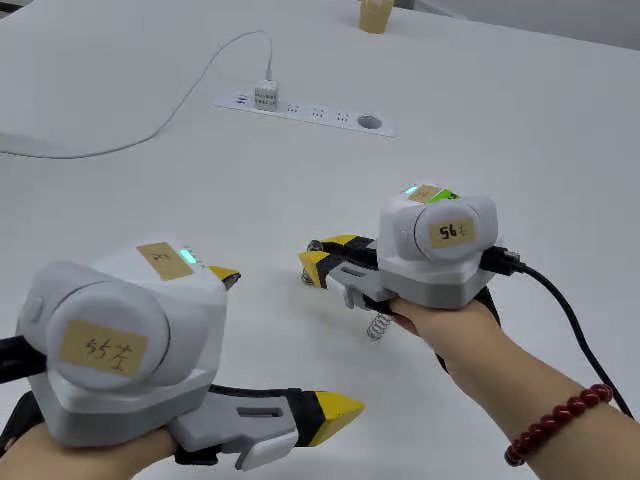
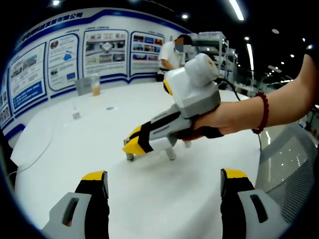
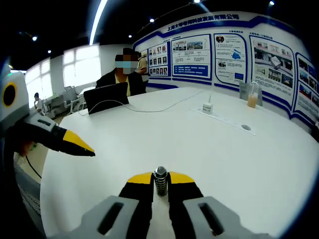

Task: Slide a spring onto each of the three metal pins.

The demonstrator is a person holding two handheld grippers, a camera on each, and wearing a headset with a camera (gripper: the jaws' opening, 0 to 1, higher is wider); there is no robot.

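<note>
There are two tongs: the left tongs (image 2: 164, 175) and the right tongs (image 1: 318, 262). Two springs show as clear coils: one gripped spring (image 3: 160, 181) between the right tongs' jaws, and one loose spring (image 1: 377, 326) lying toward the surface's near edge. Three small metal pieces (image 2: 171, 153) stand under the right tongs; they are too small to sort into pins and springs. Toward the far edge are one power strip (image 1: 300, 108), one white plug (image 1: 266, 95) with one cable (image 1: 190, 85), one round hole (image 1: 369, 122) and one cup (image 1: 377, 14). There is one laptop (image 3: 105, 97), one bead bracelet (image 1: 560, 420), one person in dark (image 3: 122, 74) and one person in white (image 2: 172, 52).
</note>
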